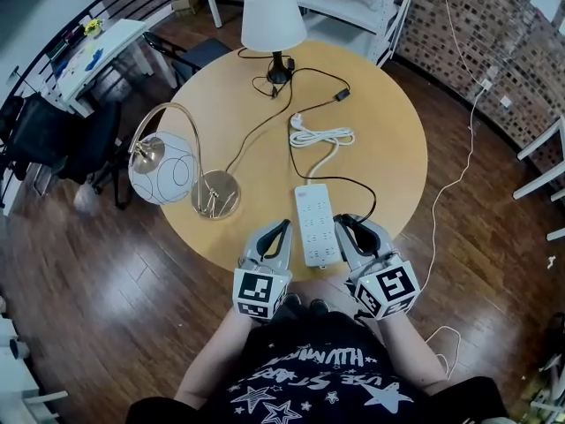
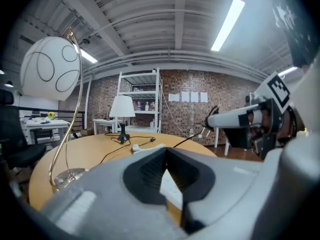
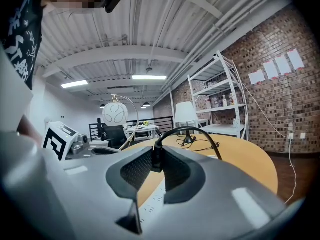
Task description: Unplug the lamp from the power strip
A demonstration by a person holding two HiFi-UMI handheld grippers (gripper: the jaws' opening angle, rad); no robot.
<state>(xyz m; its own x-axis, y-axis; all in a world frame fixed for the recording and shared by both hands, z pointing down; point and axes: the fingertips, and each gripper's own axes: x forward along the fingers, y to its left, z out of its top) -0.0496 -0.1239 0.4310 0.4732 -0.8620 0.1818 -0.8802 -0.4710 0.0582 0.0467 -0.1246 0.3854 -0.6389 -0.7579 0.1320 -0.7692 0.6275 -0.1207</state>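
A lamp with a white shade [image 1: 274,20] stands at the far side of the round wooden table [image 1: 388,113]. Its black cord [image 1: 353,184] runs forward across the tabletop to a black plug [image 3: 156,161]. My right gripper [image 1: 346,223] [image 3: 158,152] is shut on that plug and holds it just above the near end of the white power strip [image 1: 316,223]; the prongs are hidden. My left gripper [image 1: 281,228] [image 2: 166,151] hovers at the strip's left side with its tips together and nothing between them. In the left gripper view, the strip [image 2: 172,189] shows below the jaws.
A brass arc lamp with a white globe [image 1: 163,168] and a round base [image 1: 216,194] stands on the table's left. The strip's white cord lies coiled [image 1: 322,136] mid-table. Dark chairs [image 1: 53,140] and a white desk are off to the left, and white shelving stands behind.
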